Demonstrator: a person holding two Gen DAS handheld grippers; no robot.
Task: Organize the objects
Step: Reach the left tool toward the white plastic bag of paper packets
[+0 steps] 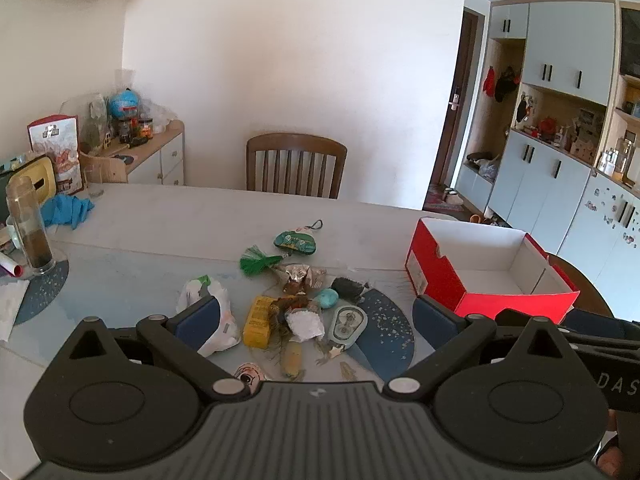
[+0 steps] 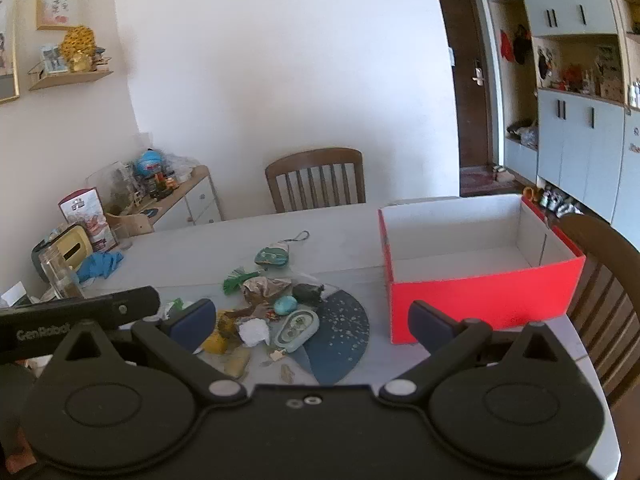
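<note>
The pale surface (image 1: 168,220) carries a red box (image 2: 480,296) with a white, bare inside, standing to the right. Left of the box, partly on a dark blue mat (image 2: 340,340), lies a heap of small things: a yellow carton (image 1: 258,322), a green tassel (image 1: 258,261), a turquoise stone (image 1: 329,298). The left tongs (image 1: 316,320) and right tongs (image 2: 312,320) both hang above the surface, spread wide, holding nothing.

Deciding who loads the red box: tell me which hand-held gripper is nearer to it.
Right. The right hand-held gripper has the red box just ahead of its right finger; the left hand-held gripper faces the clutter pile, box off to its right.
</note>
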